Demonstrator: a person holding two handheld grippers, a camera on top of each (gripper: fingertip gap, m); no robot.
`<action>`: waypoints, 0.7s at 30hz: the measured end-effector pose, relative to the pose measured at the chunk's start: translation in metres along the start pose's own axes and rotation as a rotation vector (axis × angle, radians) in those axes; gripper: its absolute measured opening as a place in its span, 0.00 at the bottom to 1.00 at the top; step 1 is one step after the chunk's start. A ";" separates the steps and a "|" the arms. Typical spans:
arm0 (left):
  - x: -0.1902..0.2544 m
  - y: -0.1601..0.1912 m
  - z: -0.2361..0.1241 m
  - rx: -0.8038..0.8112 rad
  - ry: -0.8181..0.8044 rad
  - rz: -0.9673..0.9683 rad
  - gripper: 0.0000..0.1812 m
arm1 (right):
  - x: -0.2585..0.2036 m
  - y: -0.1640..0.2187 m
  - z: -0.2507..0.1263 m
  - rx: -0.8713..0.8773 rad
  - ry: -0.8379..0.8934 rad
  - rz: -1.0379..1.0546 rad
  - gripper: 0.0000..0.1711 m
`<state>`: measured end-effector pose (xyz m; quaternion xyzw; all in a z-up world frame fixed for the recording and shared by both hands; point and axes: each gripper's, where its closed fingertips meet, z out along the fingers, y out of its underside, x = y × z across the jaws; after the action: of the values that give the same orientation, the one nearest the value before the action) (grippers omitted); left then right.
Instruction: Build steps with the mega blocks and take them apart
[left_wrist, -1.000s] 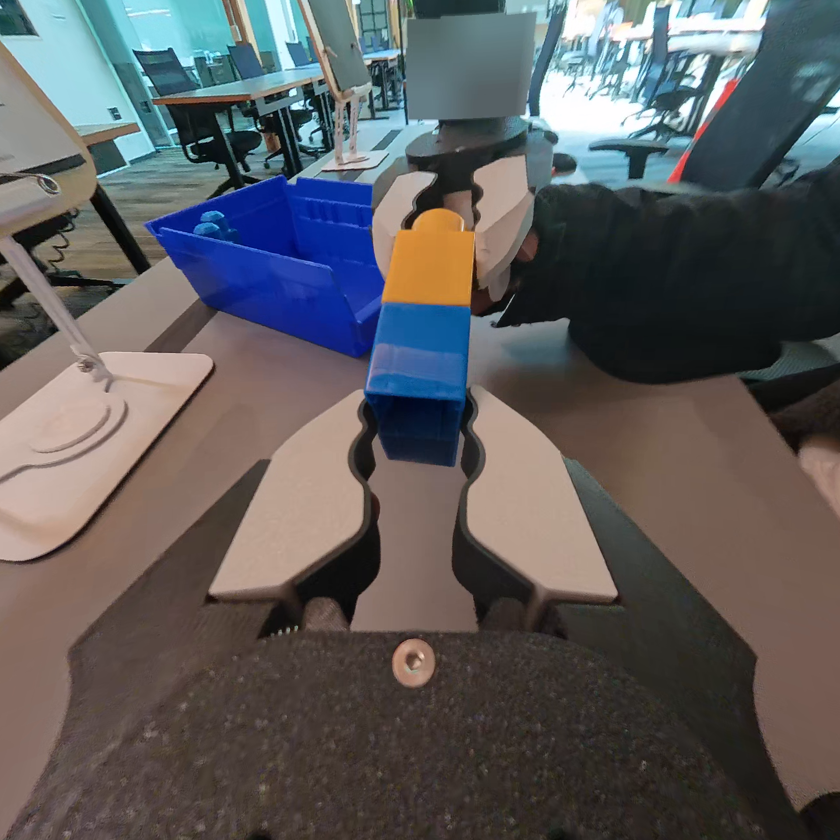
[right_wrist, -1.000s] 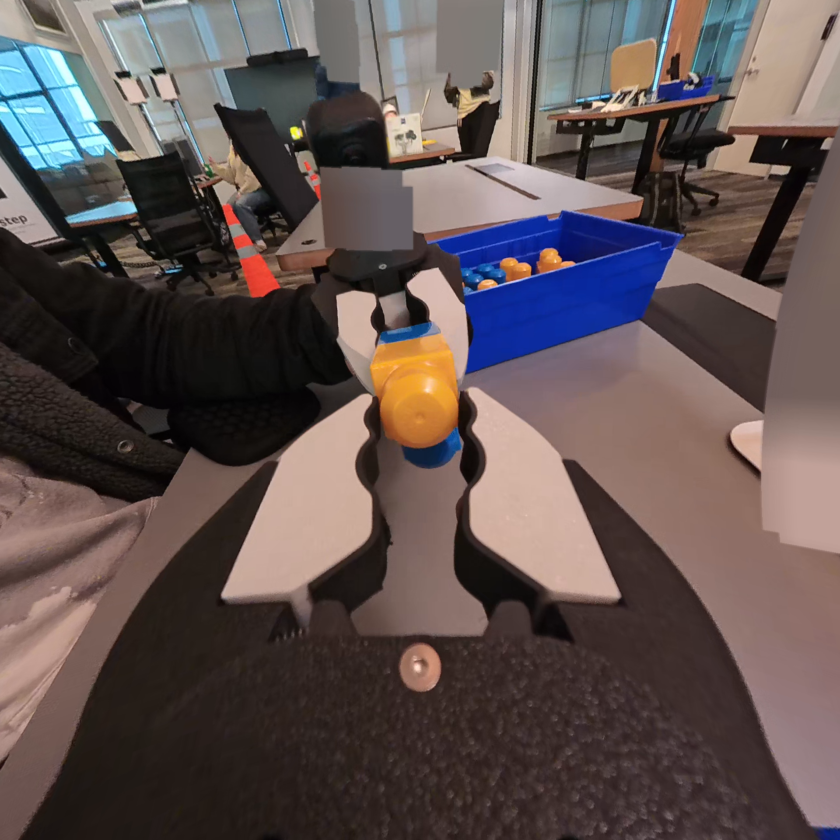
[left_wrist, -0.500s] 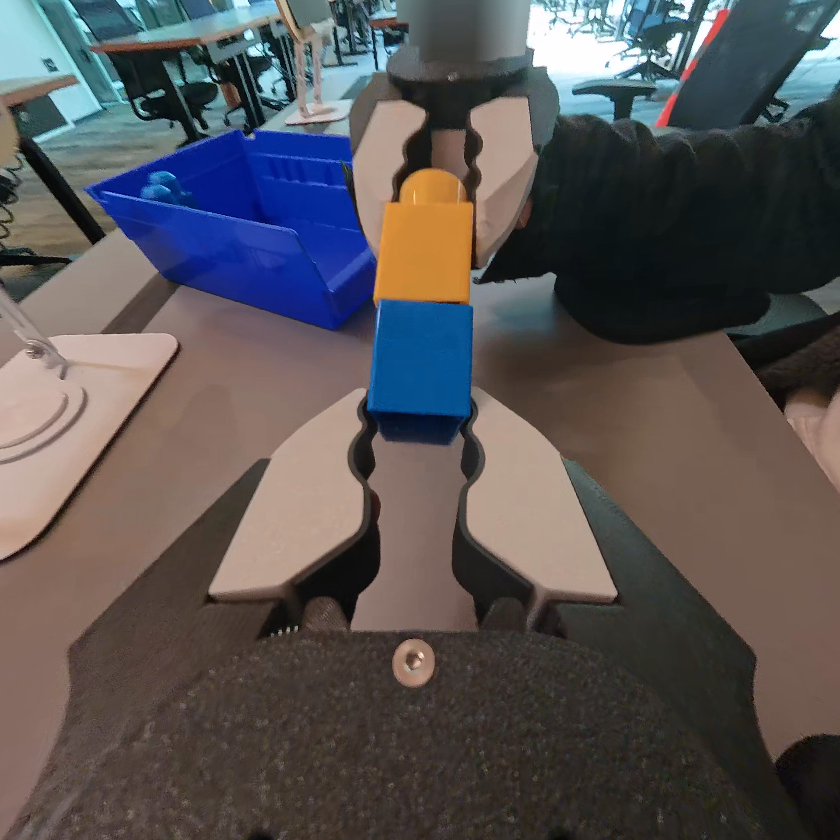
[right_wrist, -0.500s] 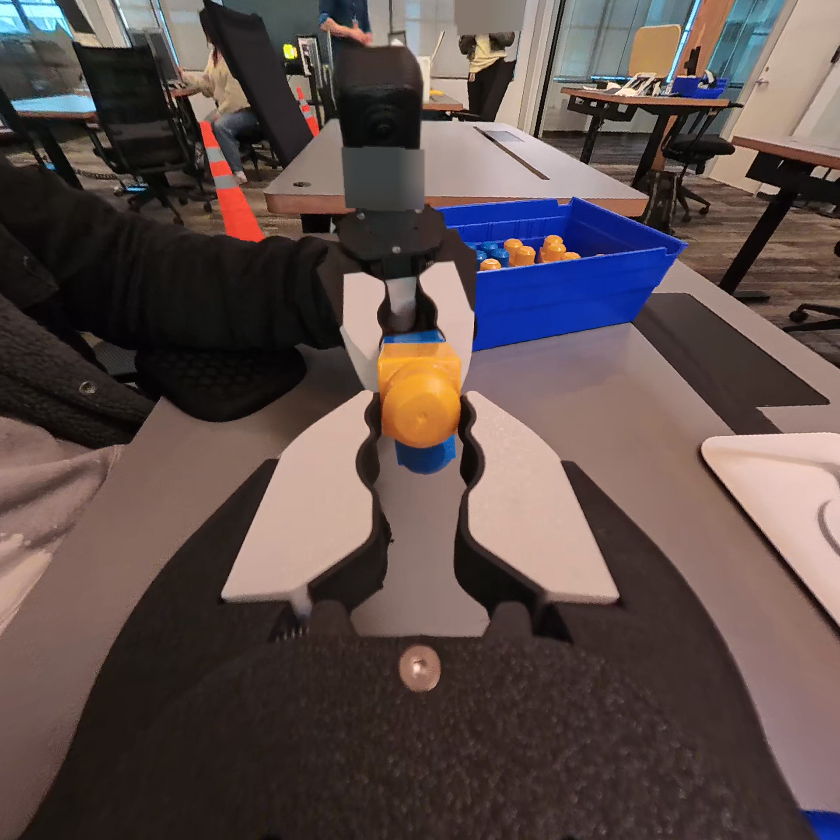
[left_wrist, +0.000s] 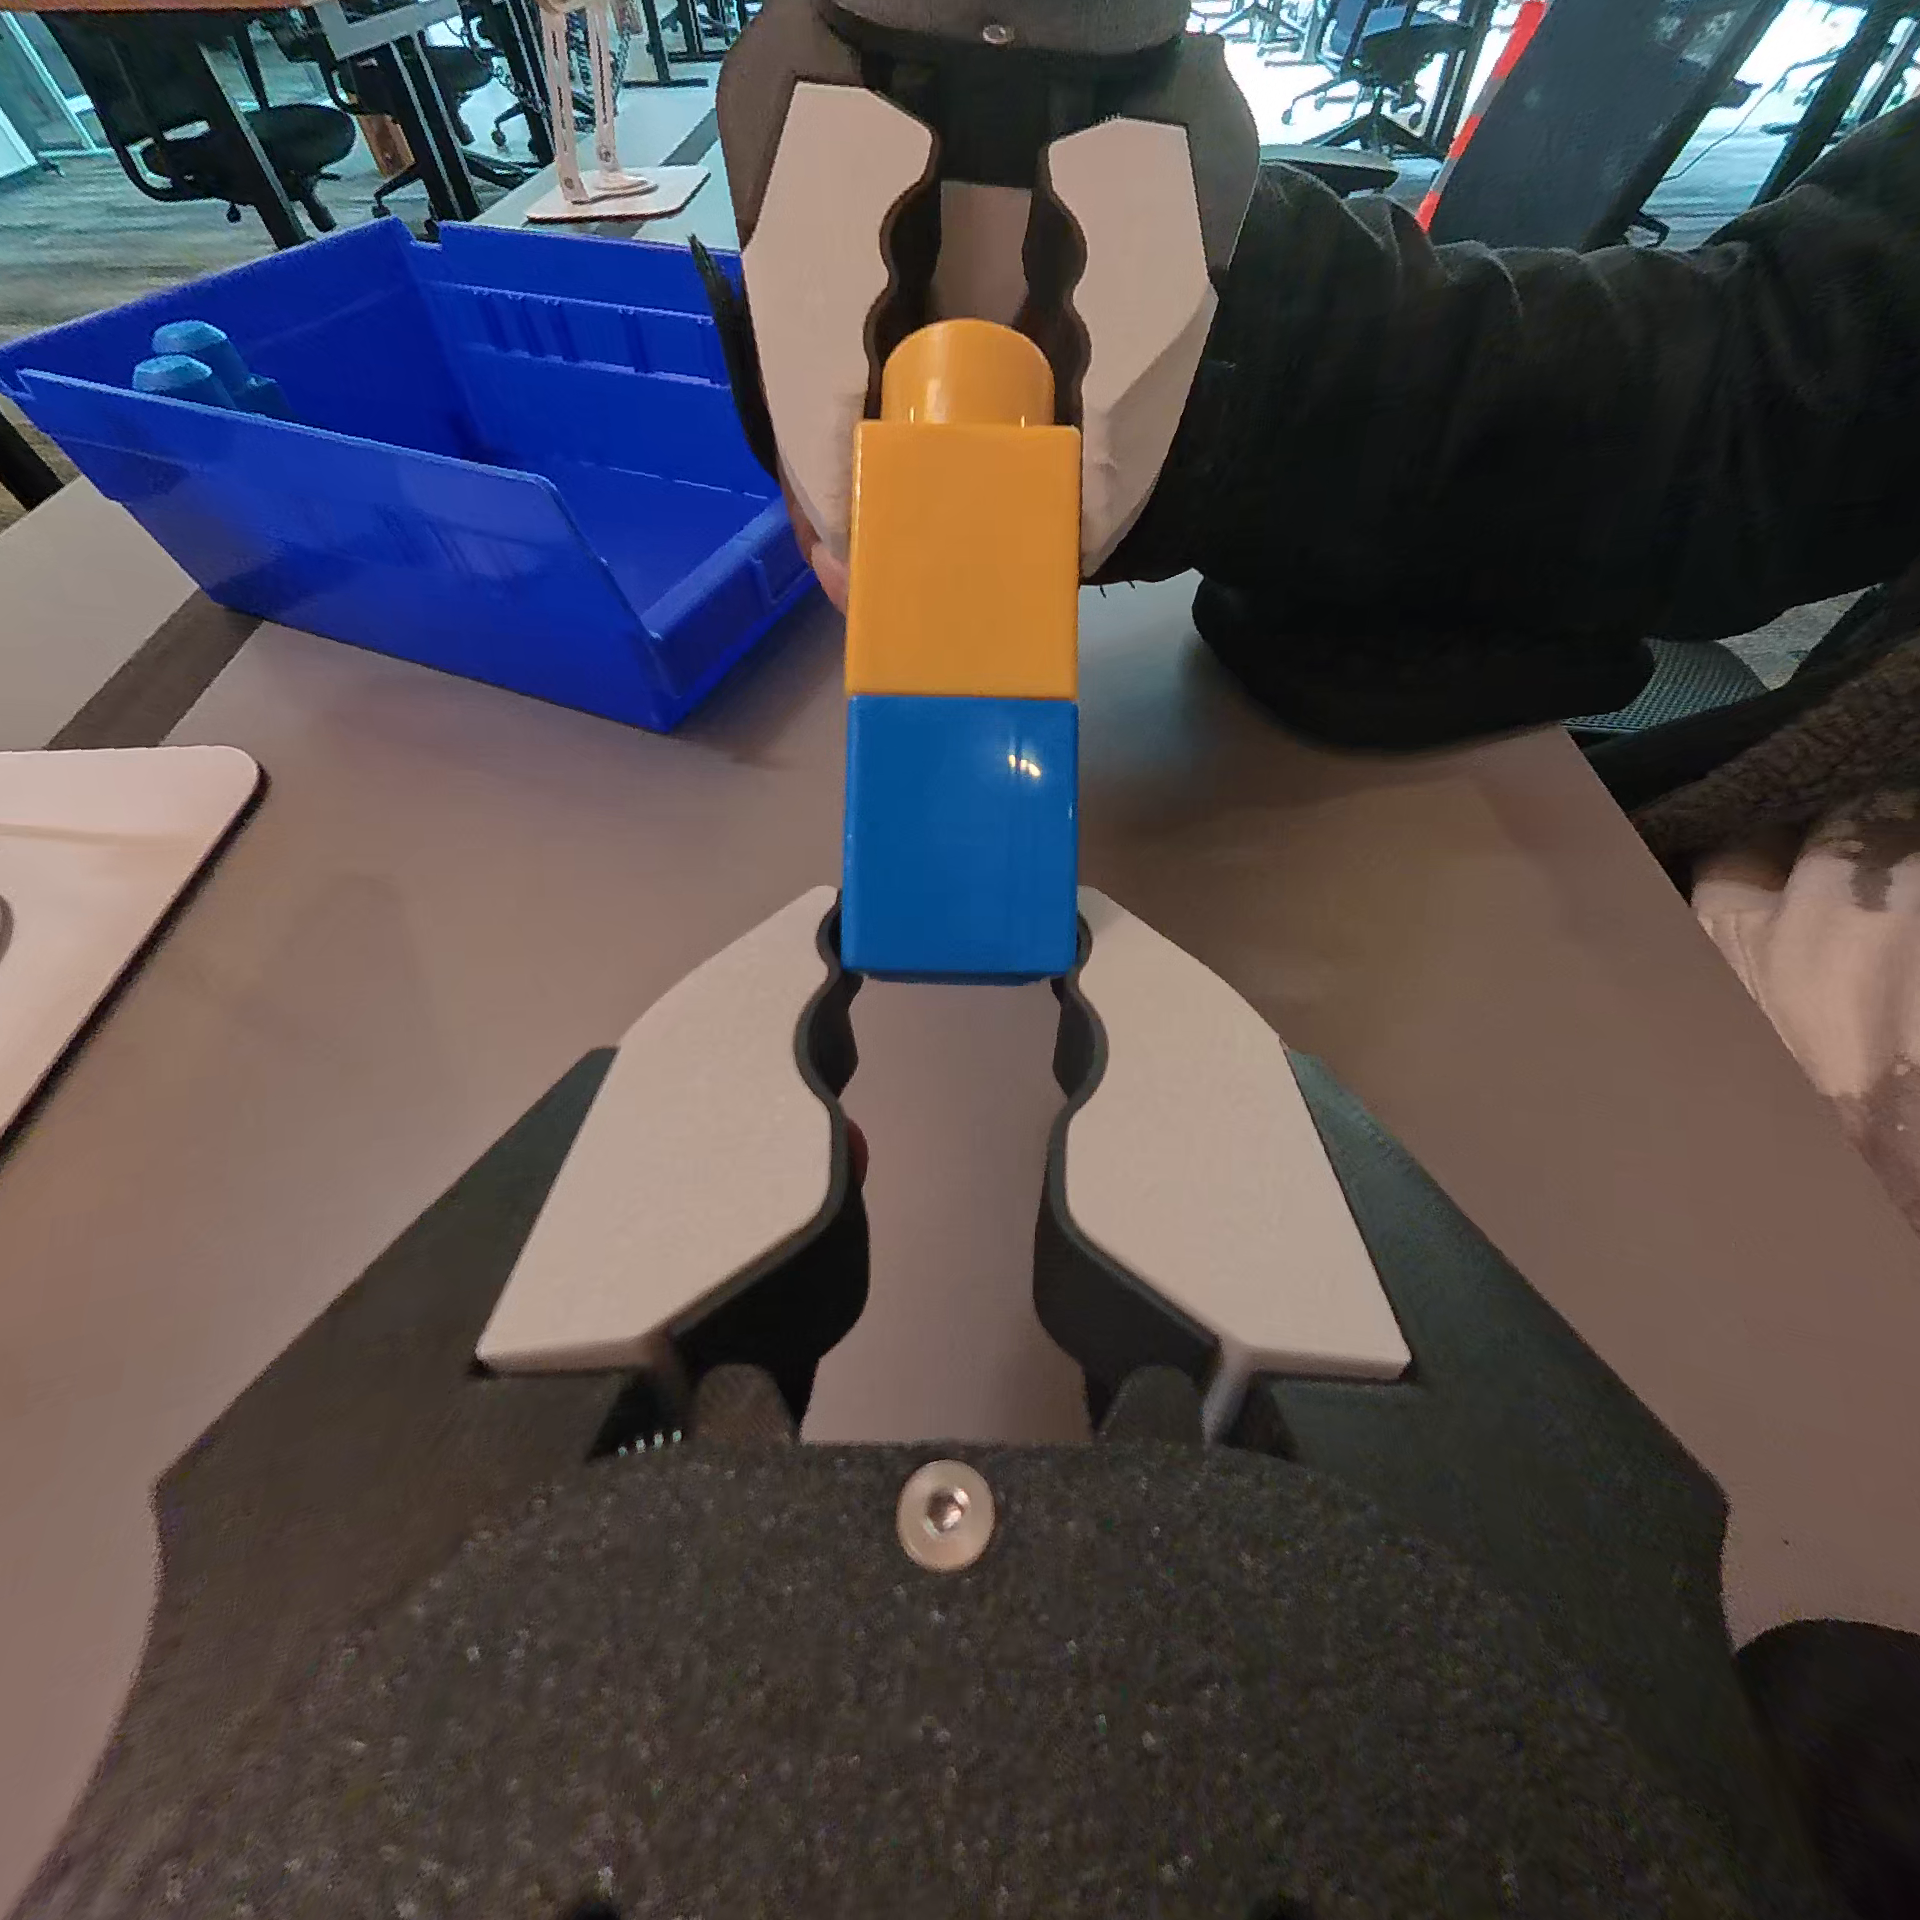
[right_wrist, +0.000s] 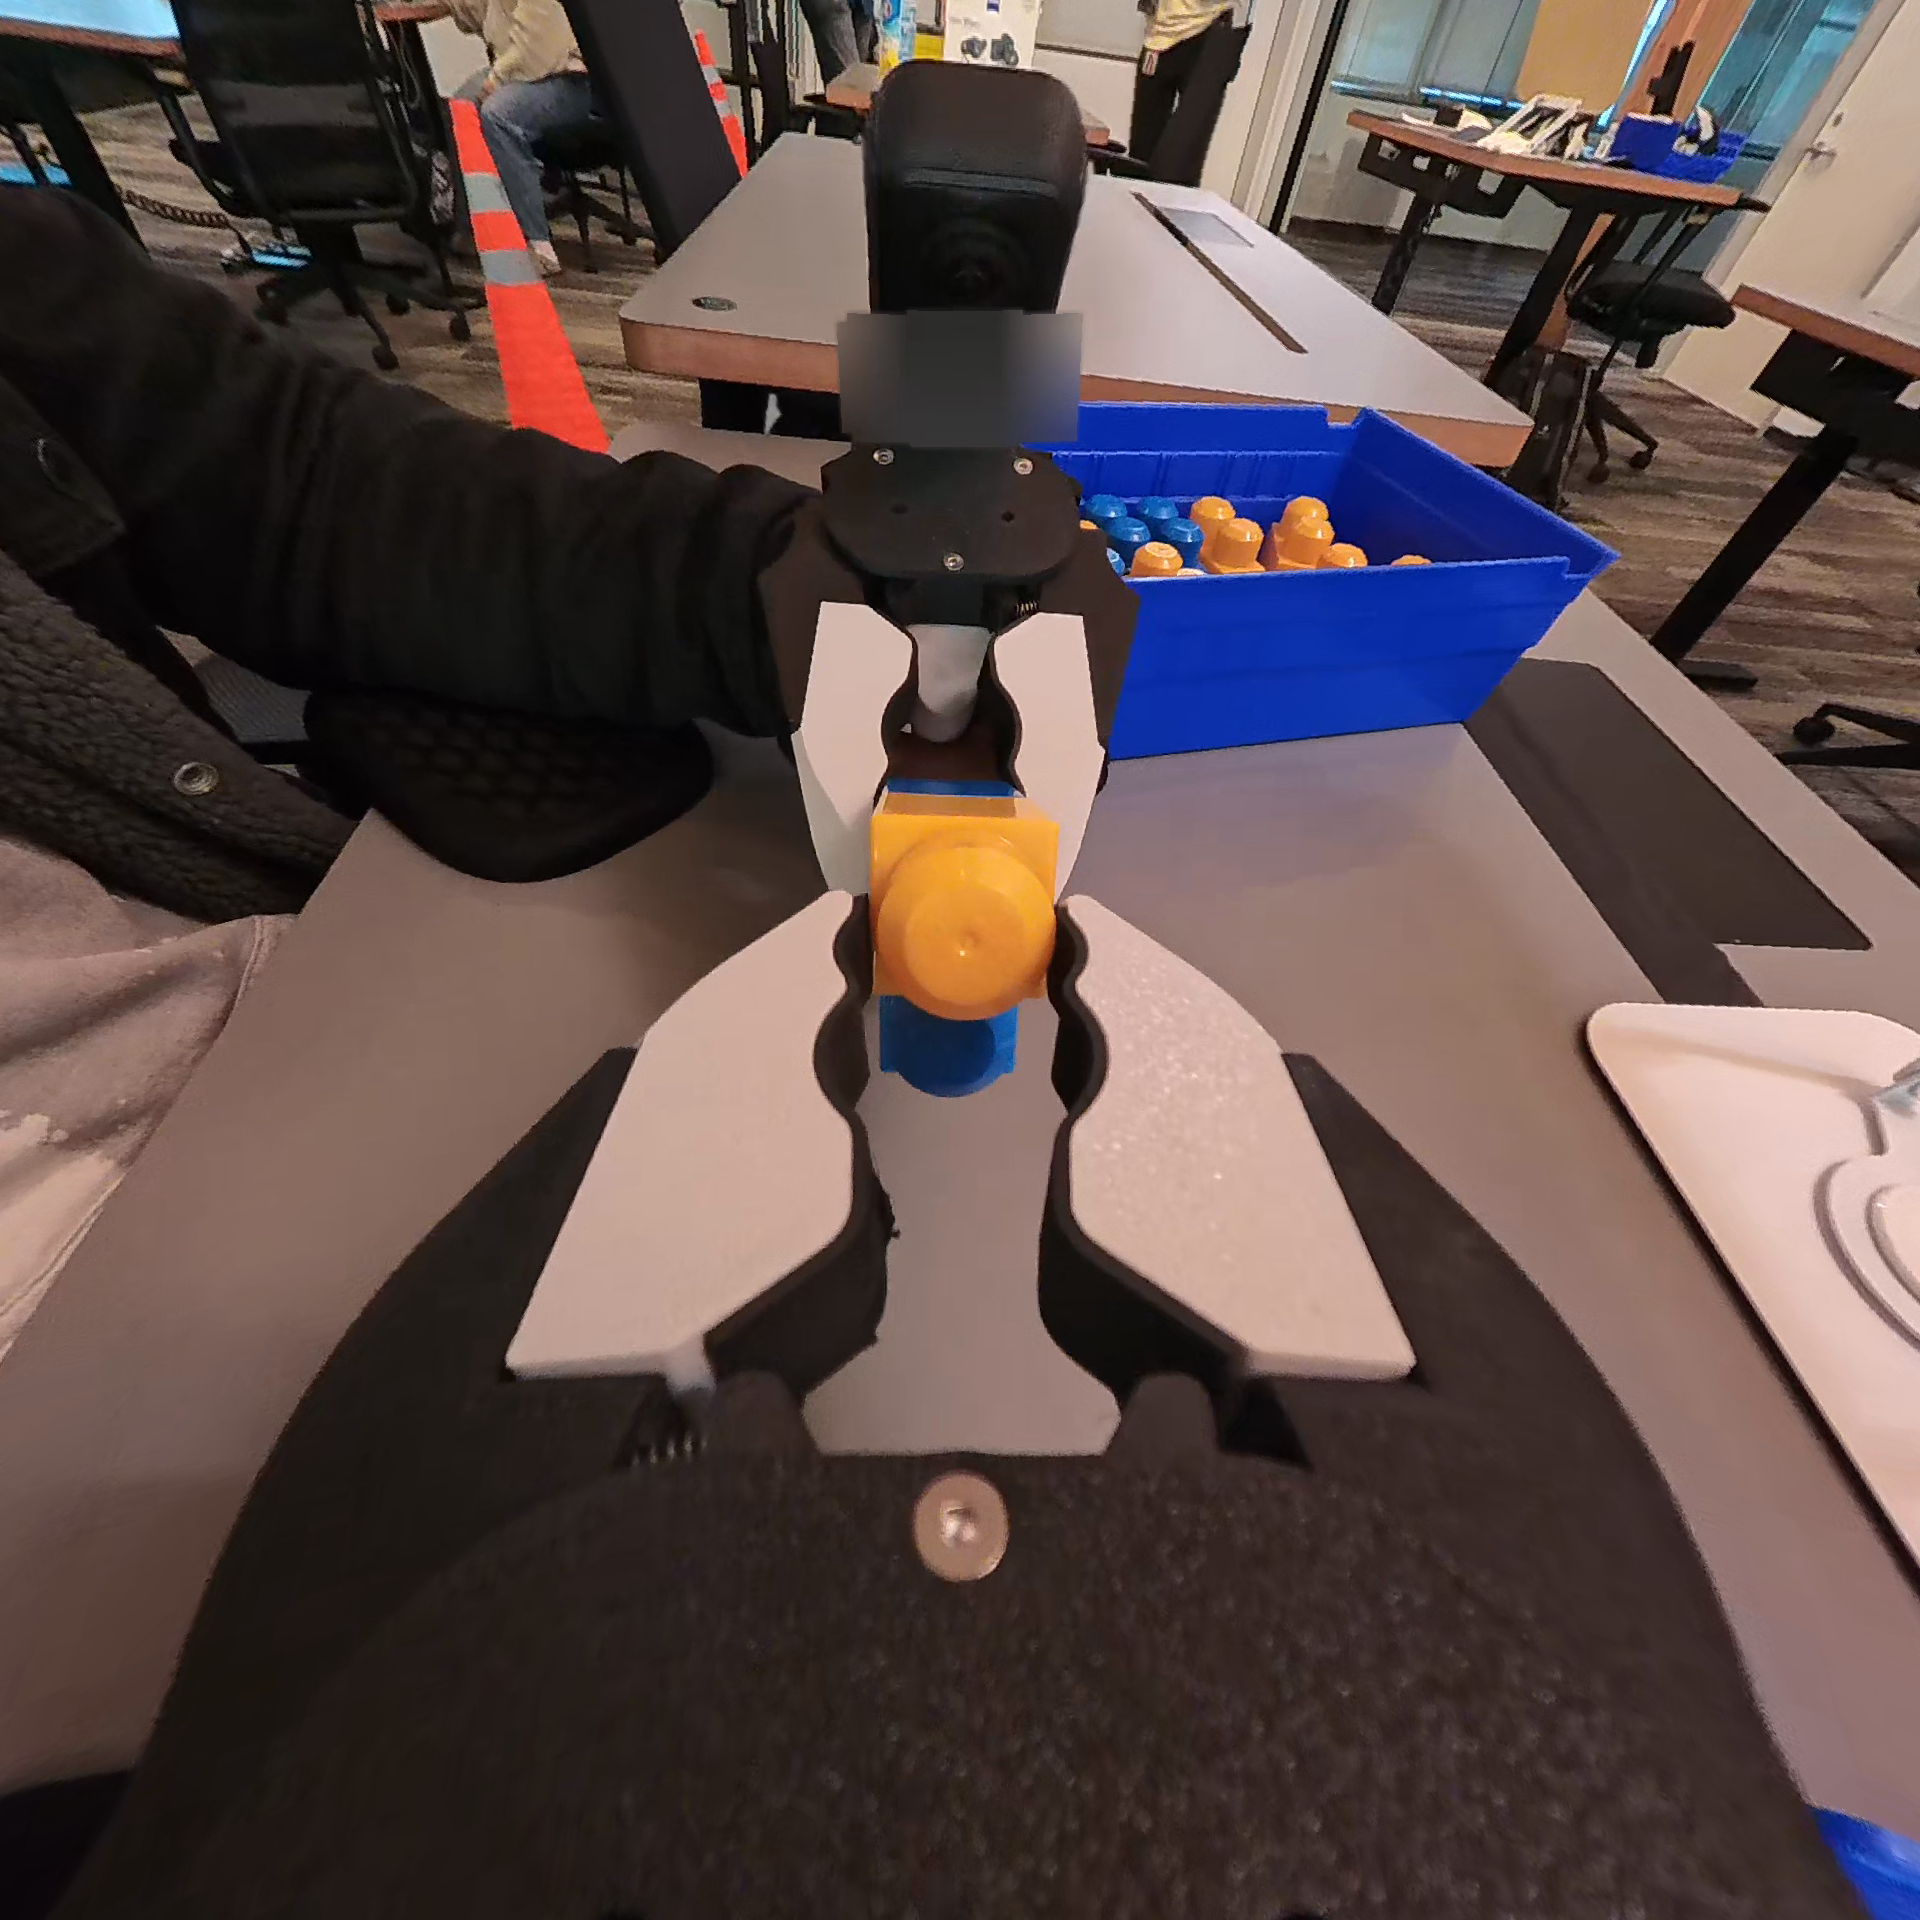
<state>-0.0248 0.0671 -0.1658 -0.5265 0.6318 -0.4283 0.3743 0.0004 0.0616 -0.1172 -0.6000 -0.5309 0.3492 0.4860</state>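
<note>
Left gripper (left_wrist: 958, 940): pinching blue block (left_wrist: 958, 831)
Right gripper (right_wrist: 961, 925): pinching orange block (right_wrist: 961, 904)
Nearby: blue bin (right_wrist: 1351, 634) of blocks, white pad (right_wrist: 1766, 1174)

- The orange mega block (left_wrist: 961, 561) and the blue mega block (left_wrist: 958, 836) are snapped end to end into one short bar, held level in the air above the counter (left_wrist: 416, 935).
- Blue end sits pinched in the left tongs (left_wrist: 958, 940); the orange end, with its round stud (right_wrist: 961, 945), is clamped by the right tongs (right_wrist: 961, 940).
- More loose orange and blue blocks (right_wrist: 1226, 535) are piled in the blue bin (right_wrist: 1351, 644).
</note>
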 end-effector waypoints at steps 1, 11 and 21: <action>-0.001 -0.002 -0.001 0.006 -0.008 0.001 0.20 | 0.001 -0.002 -0.001 0.006 0.005 0.013 0.19; -0.042 -0.034 -0.021 0.248 -0.280 -0.024 0.14 | 0.063 -0.069 -0.092 -0.216 0.217 -0.065 0.19; -0.080 -0.034 -0.048 0.310 -0.593 -0.028 0.00 | 0.169 0.007 -0.198 -0.844 0.434 0.125 0.19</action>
<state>-0.0445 0.1501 -0.1148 -0.5737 0.4153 -0.3527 0.6116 0.2201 0.1847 -0.0510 -0.8347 -0.4755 -0.0018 0.2778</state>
